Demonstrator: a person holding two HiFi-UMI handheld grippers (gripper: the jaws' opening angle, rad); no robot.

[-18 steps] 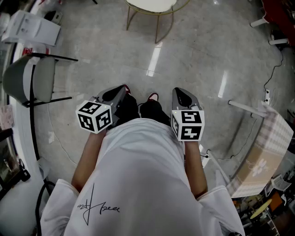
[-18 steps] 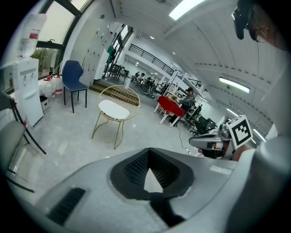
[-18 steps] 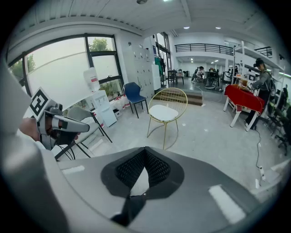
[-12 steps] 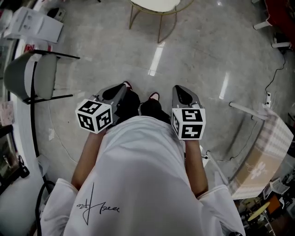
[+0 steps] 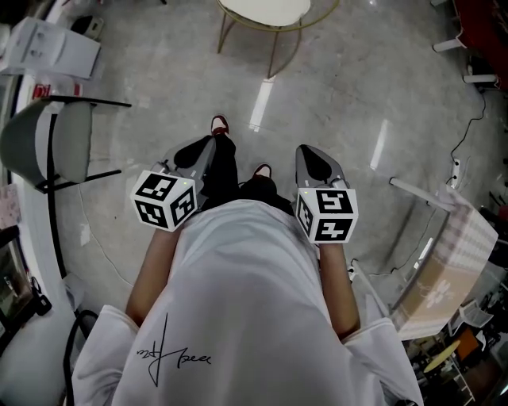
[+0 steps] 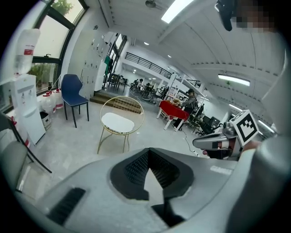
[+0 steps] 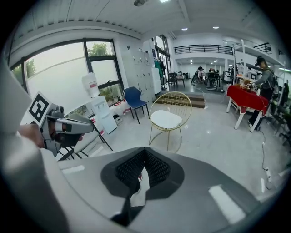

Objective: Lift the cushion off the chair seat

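A white round cushion point(image 5: 266, 9) lies on the seat of a gold wire chair point(image 5: 274, 47) at the top edge of the head view, well ahead of me. In the left gripper view the cushion point(image 6: 117, 122) shows far beyond the jaws; the cushion point(image 7: 166, 119) is equally far off in the right gripper view. My left gripper point(image 5: 208, 144) and right gripper point(image 5: 305, 152) are held close to my body, pointing forward and down. Both are shut, with nothing between the jaws. My legs and shoes show between them.
A grey folding chair point(image 5: 48, 143) stands at the left and a white box point(image 5: 55, 47) lies behind it. A checked-cloth piece point(image 5: 456, 246) and floor cables are at the right. Farther off are a blue chair point(image 6: 72, 91), a water dispenser point(image 6: 27, 104) and a red table point(image 7: 245, 96).
One of my feet has stepped forward toward the gold chair. Both grippers stay in the same place against my body, still shut.
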